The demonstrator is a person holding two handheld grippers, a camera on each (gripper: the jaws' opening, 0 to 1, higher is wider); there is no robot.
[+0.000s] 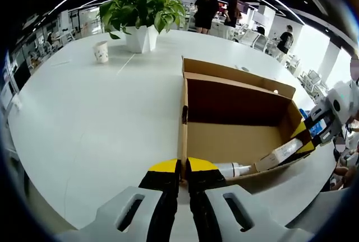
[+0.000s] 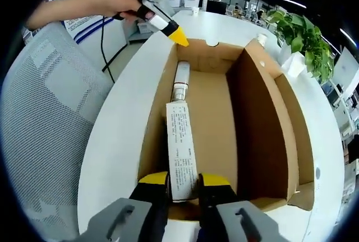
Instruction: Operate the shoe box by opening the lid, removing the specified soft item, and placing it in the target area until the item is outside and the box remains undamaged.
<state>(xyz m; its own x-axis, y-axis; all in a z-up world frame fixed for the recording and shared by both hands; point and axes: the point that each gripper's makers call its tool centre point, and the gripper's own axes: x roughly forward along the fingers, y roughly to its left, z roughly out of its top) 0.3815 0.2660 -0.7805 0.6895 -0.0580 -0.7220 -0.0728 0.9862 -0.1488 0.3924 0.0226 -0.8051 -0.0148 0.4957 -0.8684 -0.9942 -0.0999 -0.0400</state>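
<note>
The brown cardboard shoe box (image 1: pixel 235 141) lies on the white table with its lid (image 1: pixel 238 75) folded back. Inside lies a soft white tube (image 2: pixel 180 135) with printed text, its cap (image 2: pixel 182 75) pointing toward the far end. My right gripper (image 2: pixel 184 180) is shut on the tube's flat end at the near wall; from the other side it appears as the right gripper (image 1: pixel 305 139) at the box's far end. My left gripper (image 1: pixel 183 166) is shut on the box's end wall, and a hand holds this left gripper (image 2: pixel 178 37) at the far rim.
A potted plant (image 1: pixel 143 12) and a paper cup (image 1: pixel 101 51) stand at the table's far side. A grey mesh chair (image 2: pixel 50 119) sits close beside the table edge. Several people stand near desks in the background. Bare table (image 1: pixel 90 113) lies beside the box.
</note>
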